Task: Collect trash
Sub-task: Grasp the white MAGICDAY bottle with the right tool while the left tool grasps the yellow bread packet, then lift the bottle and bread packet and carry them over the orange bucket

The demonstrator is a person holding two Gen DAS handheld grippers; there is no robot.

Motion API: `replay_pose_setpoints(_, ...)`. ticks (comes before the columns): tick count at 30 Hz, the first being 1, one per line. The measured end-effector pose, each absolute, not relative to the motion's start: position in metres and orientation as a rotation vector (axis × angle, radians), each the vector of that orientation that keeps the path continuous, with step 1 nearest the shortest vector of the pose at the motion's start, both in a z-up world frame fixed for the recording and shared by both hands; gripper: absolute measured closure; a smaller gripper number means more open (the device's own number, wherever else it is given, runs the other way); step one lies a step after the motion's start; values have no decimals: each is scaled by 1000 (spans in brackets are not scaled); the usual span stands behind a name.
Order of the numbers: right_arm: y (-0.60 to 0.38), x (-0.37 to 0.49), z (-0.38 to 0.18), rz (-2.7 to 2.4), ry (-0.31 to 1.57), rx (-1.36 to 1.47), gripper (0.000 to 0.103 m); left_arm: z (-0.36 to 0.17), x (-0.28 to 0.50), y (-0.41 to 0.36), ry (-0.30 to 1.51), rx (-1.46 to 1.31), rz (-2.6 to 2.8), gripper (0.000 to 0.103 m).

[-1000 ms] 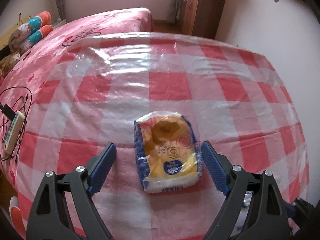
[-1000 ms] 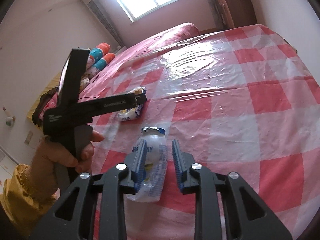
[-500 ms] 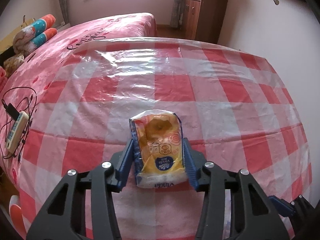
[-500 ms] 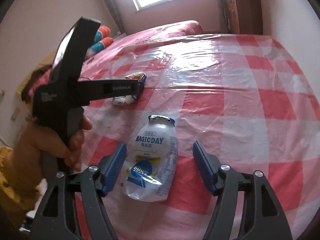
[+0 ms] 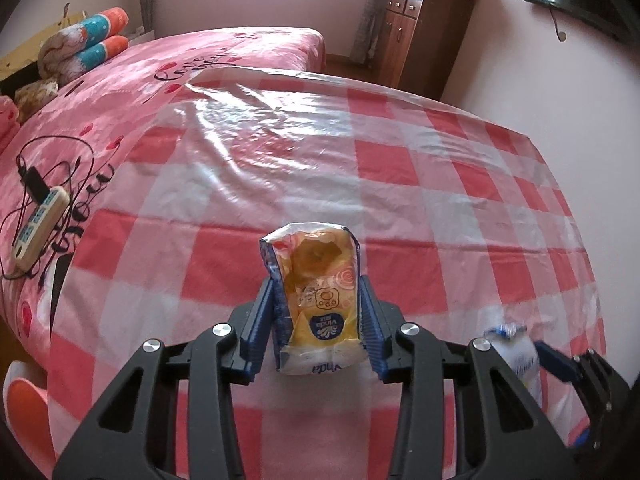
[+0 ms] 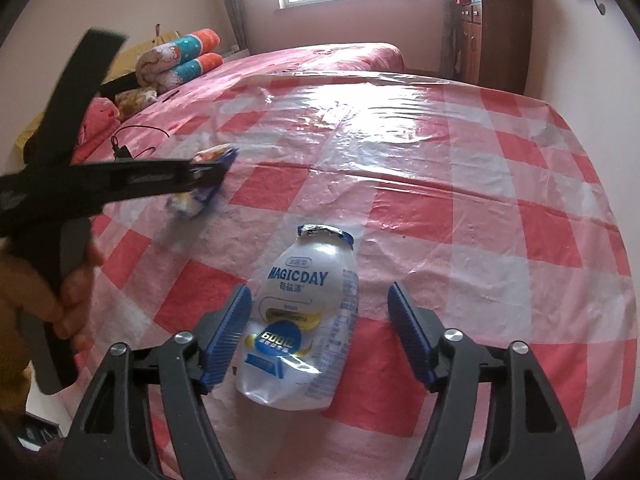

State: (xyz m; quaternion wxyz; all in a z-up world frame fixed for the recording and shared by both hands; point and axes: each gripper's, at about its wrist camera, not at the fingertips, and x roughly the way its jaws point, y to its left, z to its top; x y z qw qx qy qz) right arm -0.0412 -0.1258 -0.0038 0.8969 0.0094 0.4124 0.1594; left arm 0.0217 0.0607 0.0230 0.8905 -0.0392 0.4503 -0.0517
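The left gripper [image 5: 318, 316] is clamped on a crinkled yellow tissue packet [image 5: 316, 300], its ribbed blue pads [image 5: 262, 324] pressing both flat sides so the soft plastic bulges upward between them; the packet's torn top gapes open and its white sealed end hangs toward the camera. From the right wrist view the same packet [image 6: 200, 192] shows blurred at the tip of the black left gripper [image 6: 208, 176], raised just above the cloth, with a hand [image 6: 68, 292] wrapped round the handle. The right gripper [image 6: 320, 332] is closing, its blue ridged fingers [image 6: 228, 332] standing on either side of a squashed white plastic bottle [image 6: 304, 320] without squeezing it; the left pad sits just against the bottle's side, the right one is apart from it. The bottle lies flat on the cloth, its foil-rimmed mouth pointing away and its base crumpled. Under everything spreads a glossy, wrinkled plastic tablecloth [image 5: 380, 168] in red and white checks, laid over a pink bed [image 5: 224, 60]. A cream power strip [image 5: 38, 224] with tangled black cords rests on the bedspread.
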Motion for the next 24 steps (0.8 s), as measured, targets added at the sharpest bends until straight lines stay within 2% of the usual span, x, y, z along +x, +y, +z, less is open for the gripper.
replay_pose_setpoints(2, -126, -42, -4, 351, 851, 34, 49, 25, 14, 66, 928, -89, -114, 61)
replay_pose_setpoints(5, -126, -43, -2, 347, 849, 29, 50, 28, 2, 75, 918, -105, -128, 61)
replay_pose_setpoints(11, -135, -43, 0, 362, 836, 88, 57, 32, -21, 90, 905, -107, -155, 61)
replay_pose_setpoints(16, -133, -46, 1, 349, 831, 79, 57, 34, -43, 100, 895, -95, -170, 61)
replay_pose_setpoints(19, -131, -47, 1, 342, 837, 58, 53, 34, -58, 106, 889, -82, -179, 61)
replay_pose_setpoints(23, -128, -50, -1, 330, 856, 61, 30, 34, -72, 117, 887, -86, -190, 61)
replay_pose_setpoints(24, -126, -50, -1, 327, 858, 64, 28, 35, -76, 119, 882, -81, -191, 61)
